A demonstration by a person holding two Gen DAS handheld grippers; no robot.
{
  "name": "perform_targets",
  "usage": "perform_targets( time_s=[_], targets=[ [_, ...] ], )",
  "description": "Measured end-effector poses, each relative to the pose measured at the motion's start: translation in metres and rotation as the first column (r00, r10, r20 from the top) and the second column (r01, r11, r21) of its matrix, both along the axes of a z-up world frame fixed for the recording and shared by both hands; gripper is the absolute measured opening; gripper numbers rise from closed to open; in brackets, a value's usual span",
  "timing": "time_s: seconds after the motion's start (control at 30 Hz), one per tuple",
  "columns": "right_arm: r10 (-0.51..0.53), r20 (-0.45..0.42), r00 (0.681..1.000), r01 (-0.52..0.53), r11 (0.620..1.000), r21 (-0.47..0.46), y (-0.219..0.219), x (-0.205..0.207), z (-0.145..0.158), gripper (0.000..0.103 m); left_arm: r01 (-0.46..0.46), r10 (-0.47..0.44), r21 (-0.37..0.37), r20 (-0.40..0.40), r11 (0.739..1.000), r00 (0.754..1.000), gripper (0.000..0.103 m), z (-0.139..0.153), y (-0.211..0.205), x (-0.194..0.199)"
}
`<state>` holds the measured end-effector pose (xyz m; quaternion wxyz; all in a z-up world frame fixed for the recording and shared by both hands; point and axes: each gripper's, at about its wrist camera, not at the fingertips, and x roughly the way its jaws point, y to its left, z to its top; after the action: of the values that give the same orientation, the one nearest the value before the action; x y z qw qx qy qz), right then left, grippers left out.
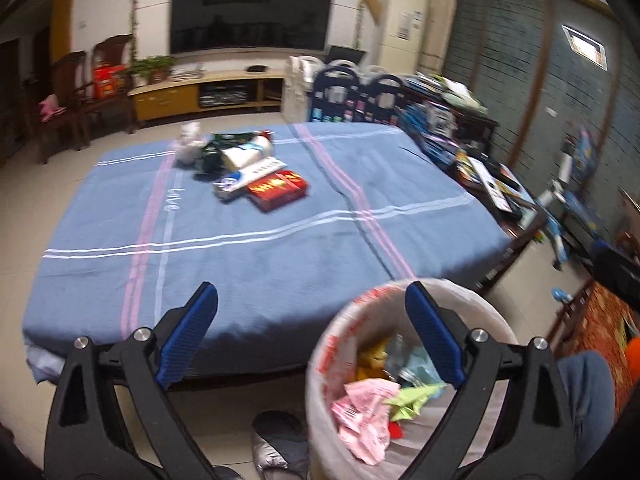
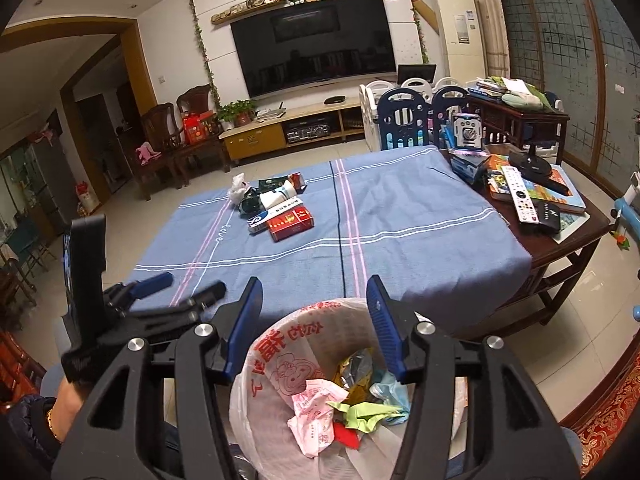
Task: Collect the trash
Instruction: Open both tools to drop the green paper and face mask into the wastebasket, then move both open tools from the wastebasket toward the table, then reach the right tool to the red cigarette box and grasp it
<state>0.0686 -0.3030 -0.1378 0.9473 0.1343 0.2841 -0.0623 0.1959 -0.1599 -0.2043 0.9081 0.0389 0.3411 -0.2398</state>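
Observation:
A pile of trash lies on the blue cloth: a red carton (image 1: 279,189) (image 2: 290,222), a blue-and-white box (image 1: 250,174) (image 2: 272,213), a white roll (image 1: 246,154), dark wrappers and a crumpled white tissue (image 2: 237,188). A bin lined with a white bag (image 1: 340,344) (image 2: 264,350) stands at the table's near edge and holds pink, green and yellow scraps. My left gripper (image 1: 312,300) is open and empty over the table's near edge. My right gripper (image 2: 314,292) is open and empty above the bin. The left gripper (image 2: 176,286) also shows in the right wrist view.
The blue striped cloth (image 1: 260,248) (image 2: 400,216) covers a low table. A dark side table (image 2: 568,216) at the right holds a remote, books and boxes. A TV stand (image 2: 296,124), chairs and a playpen fence (image 2: 416,120) stand beyond. A shoe (image 1: 276,444) is below.

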Motion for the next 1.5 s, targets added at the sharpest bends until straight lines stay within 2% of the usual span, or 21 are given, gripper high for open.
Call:
perform_targets(
  time_s=[0.13, 0.3, 0.9, 1.03, 1.1, 1.17, 1.27, 1.37, 1.5],
  targets=[
    [0.023, 0.013, 1.000, -0.023, 1.000, -0.010, 0.010, 0.007, 0.003, 0.061, -0.149, 0.149, 0.016, 0.032, 0.989, 0.988, 0.095, 0.008, 0.027, 0.017],
    [0.051, 0.009, 0.999, -0.051, 0.999, -0.003, 0.019, 0.021, -0.001, 0.063, -0.212, 0.212, -0.013, -0.014, 0.977, 0.977, 0.095, 0.010, 0.049, 0.031],
    [0.100, -0.033, 0.994, -0.101, 0.995, 0.000, 0.028, 0.057, -0.021, 0.063, -0.220, 0.219, -0.027, -0.026, 0.975, 0.975, 0.095, 0.014, 0.057, 0.036],
    [0.147, -0.055, 0.988, -0.147, 0.989, 0.010, 0.033, 0.089, -0.024, 0.065, -0.257, 0.256, -0.041, -0.012, 0.966, 0.967, 0.096, 0.021, 0.072, 0.048],
    [0.164, -0.074, 0.984, -0.165, 0.986, -0.004, 0.034, 0.110, -0.025, 0.085, -0.297, 0.296, -0.054, -0.019, 0.953, 0.955, 0.098, 0.025, 0.083, 0.065],
    [0.191, -0.110, 0.975, -0.199, 0.978, -0.063, 0.042, 0.143, -0.032, 0.094, -0.322, 0.320, -0.066, -0.034, 0.944, 0.947, 0.098, 0.027, 0.090, 0.081],
    [0.217, -0.185, 0.958, -0.239, 0.965, -0.107, 0.048, 0.194, -0.051, 0.094, -0.361, 0.358, -0.084, -0.055, 0.929, 0.932, 0.099, 0.028, 0.099, 0.108],
    [0.239, -0.250, 0.938, -0.263, 0.962, -0.067, 0.044, 0.251, -0.071, 0.094, -0.381, 0.373, -0.080, -0.095, 0.921, 0.923, 0.099, 0.022, 0.104, 0.133],
    [0.235, -0.325, 0.916, -0.273, 0.959, -0.076, 0.037, 0.319, -0.097, 0.094, -0.378, 0.368, -0.041, -0.153, 0.925, 0.917, 0.100, 0.009, 0.099, 0.160]
  ],
)
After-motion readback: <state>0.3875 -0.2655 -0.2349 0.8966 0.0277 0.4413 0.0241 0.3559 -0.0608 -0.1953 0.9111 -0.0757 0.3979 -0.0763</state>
